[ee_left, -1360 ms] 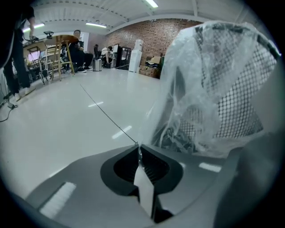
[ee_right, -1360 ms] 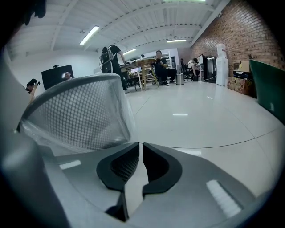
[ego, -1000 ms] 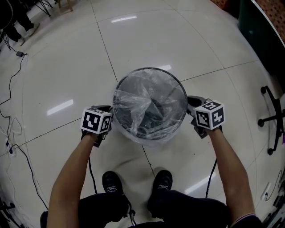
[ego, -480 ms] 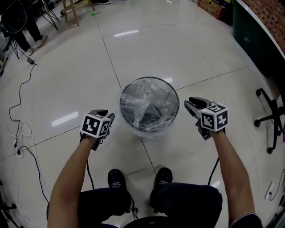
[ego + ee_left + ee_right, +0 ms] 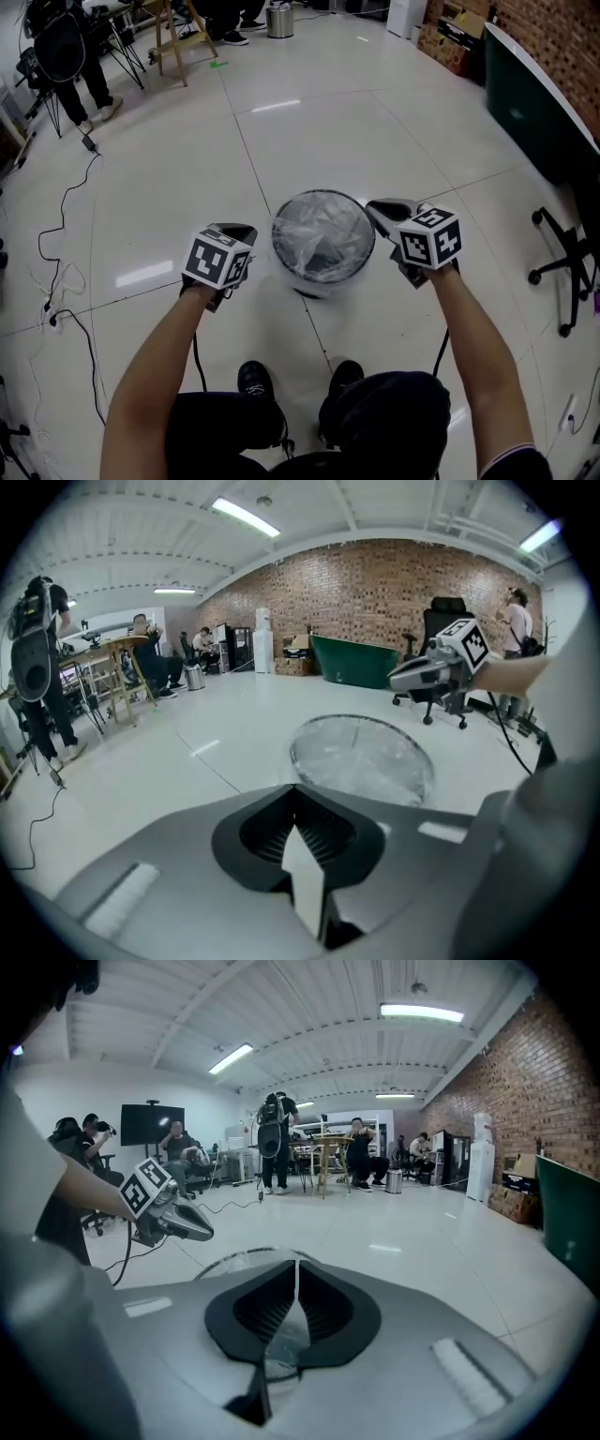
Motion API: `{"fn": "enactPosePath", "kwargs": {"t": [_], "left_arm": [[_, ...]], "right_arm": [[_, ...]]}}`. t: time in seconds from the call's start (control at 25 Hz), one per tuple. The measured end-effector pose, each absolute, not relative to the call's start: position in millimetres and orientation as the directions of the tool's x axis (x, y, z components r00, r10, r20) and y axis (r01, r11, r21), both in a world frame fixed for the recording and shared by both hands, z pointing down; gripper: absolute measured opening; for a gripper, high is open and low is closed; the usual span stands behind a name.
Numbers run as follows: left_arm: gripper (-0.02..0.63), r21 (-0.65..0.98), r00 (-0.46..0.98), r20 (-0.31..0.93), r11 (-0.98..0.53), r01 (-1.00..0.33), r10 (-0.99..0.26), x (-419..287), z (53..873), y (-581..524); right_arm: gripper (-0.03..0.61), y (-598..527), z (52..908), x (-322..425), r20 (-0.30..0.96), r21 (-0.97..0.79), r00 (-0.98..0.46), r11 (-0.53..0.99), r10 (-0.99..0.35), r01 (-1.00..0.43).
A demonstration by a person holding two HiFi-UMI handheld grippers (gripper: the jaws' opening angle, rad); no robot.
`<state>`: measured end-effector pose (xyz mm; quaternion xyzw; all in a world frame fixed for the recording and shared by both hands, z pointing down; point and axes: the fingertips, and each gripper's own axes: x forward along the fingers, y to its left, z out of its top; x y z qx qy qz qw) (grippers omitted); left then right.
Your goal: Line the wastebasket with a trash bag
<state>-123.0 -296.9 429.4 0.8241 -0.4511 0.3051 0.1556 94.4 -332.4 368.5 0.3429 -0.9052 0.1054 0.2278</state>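
In the right gripper view we see only a sliver of the wastebasket's rim; the rest is covered. In the head view the office chair is cut by the right edge. The trash bag's crumpled film keeps us from telling how deep it reaches.

My head cam looks steeply down. The left hand-held gripper and right hand-held gripper cams face the wastebasket from opposite sides; all share it.

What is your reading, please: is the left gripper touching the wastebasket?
Apart. The head view shows bare floor between the left gripper and the wastebasket; its jaws have just closed on nothing.
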Motion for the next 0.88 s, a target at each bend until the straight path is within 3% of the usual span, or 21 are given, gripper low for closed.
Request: {"fn": "enactPosePath", "kwargs": {"t": [0.48, 0.88], "left_arm": [[0.012, 0.038, 0.452, 0.578, -0.531, -0.846, -0.679, -103, 407, -304], [0.012, 0.043, 0.452, 0.597, -0.536, -0.843, -0.663, -103, 428, -316]], "right_arm": [[0.002, -336, 401, -12, 0.608, -0.104, -0.718, 0.862, -0.339, -0.495], [0.002, -354, 461, -60, 0.709, -0.168, -0.672, 0.874, -0.214, -0.456]]}}
